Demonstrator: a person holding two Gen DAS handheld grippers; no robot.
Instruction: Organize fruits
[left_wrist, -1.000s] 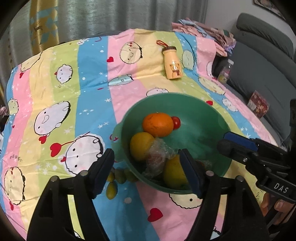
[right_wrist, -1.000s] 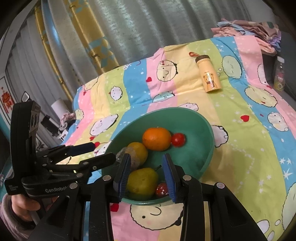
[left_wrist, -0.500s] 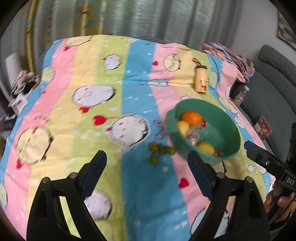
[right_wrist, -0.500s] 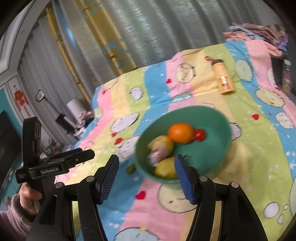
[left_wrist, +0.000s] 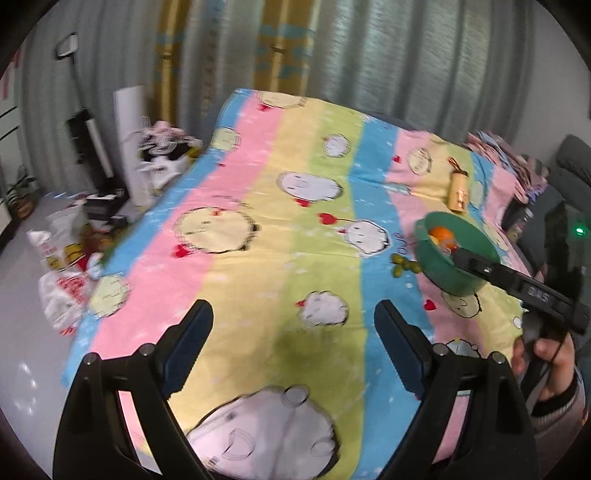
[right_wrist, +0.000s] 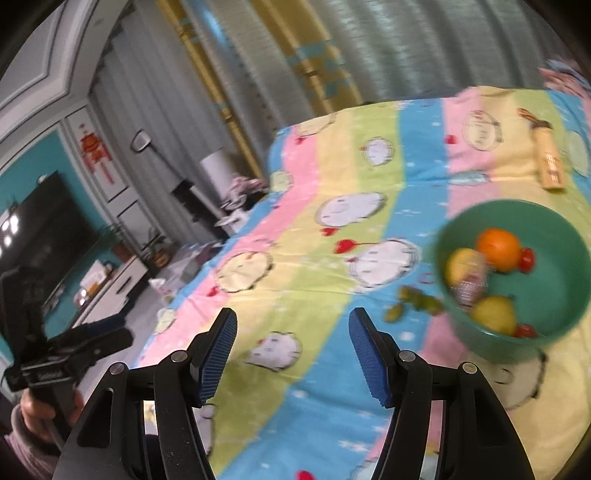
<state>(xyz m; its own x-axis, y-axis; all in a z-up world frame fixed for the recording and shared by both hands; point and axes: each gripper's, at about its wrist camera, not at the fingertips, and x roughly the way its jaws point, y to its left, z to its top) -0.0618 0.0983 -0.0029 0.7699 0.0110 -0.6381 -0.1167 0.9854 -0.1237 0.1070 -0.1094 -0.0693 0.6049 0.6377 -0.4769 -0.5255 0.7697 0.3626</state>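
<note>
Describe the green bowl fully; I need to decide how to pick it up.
The green bowl is round, deep and smooth, plastic by its look, standing upright on the striped cartoon bedsheet. It holds an orange, two yellow fruits, small red ones and a wrapped item. Small green fruits lie against its outer wall. Neither gripper touches it.

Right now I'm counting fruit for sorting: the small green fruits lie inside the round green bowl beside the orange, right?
Not quite. The small green fruits lie on the striped cloth just outside the round green bowl; the orange is inside. The right wrist view shows this.
</note>
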